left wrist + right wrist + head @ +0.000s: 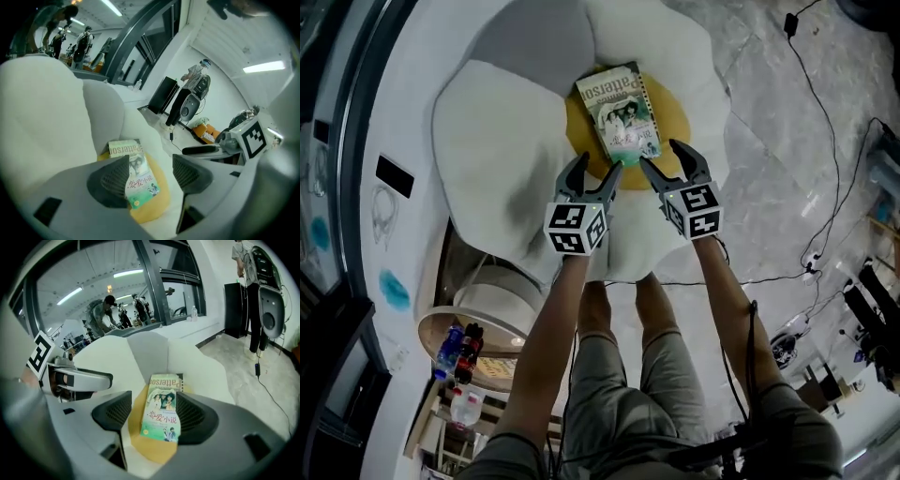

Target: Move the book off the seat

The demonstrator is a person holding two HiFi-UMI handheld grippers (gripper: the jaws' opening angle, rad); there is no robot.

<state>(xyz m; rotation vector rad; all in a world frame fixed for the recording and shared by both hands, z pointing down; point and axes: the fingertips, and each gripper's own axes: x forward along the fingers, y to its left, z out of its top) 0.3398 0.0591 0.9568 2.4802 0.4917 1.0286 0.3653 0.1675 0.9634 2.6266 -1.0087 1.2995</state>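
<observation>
A paperback book (pixel 619 111) with a green cover lies flat on the yellow centre (pixel 672 117) of a white, petal-shaped seat (pixel 492 131). My left gripper (pixel 598 176) hangs open just short of the book's near end, nothing between its pads. My right gripper (pixel 666 159) is open too, beside the near right corner. In the left gripper view the book (pixel 140 180) shows between and beyond the open left gripper (pixel 151 176), with the right gripper (pixel 206 150) alongside. The right gripper view frames the book (pixel 161 413) between the right gripper (pixel 152 416) jaws, apart from both; the left gripper (pixel 79 379) is at left.
A round side table (pixel 441 323) with bottles (pixel 459 352) stands at the seat's near left. Cables (pixel 825 122) run over the pale floor on the right. My legs (pixel 619 375) are just in front of the seat. A person (pixel 194 75) stands by a speaker farther off.
</observation>
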